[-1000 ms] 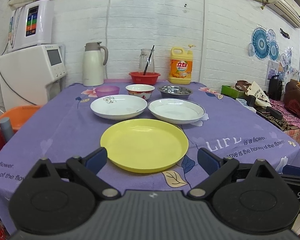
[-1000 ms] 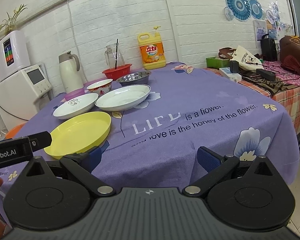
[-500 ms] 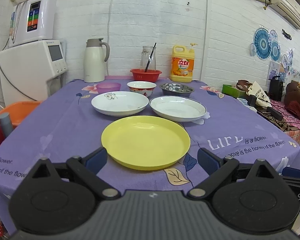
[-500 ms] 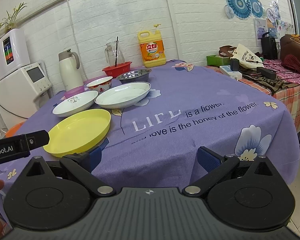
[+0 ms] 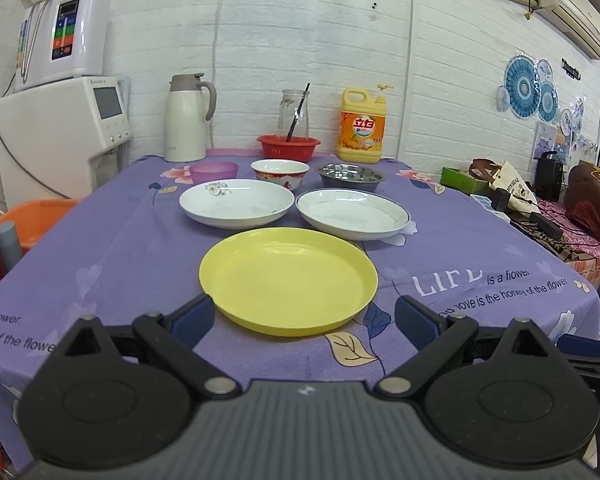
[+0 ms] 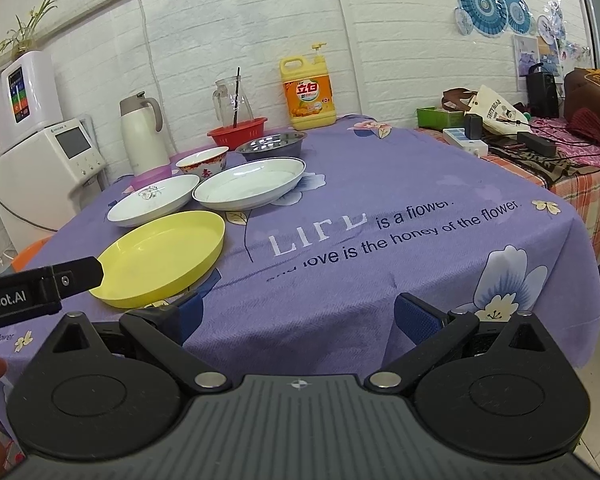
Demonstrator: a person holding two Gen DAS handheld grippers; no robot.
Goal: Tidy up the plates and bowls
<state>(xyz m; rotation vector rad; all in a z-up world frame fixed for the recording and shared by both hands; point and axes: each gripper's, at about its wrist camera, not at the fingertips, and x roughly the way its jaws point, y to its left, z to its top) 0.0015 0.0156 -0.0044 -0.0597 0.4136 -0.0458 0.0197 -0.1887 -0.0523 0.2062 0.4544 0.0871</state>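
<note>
Both tongs spread apart, gripping nothing: left gripper (image 5: 304,316) faces yellow plate (image 5: 288,280), right gripper (image 6: 296,316) sits beside it. Two white plates (image 5: 236,202) (image 5: 352,212) behind, empty. Further back: purple bowl (image 5: 214,171), patterned bowl (image 5: 280,173), steel bowl (image 5: 350,176). Red basket (image 5: 288,147) holds glass jug (image 5: 293,116).

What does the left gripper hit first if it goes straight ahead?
Likely the yellow plate: the open left gripper points at its near rim, fingers either side. Height above the table is unclear.
</note>
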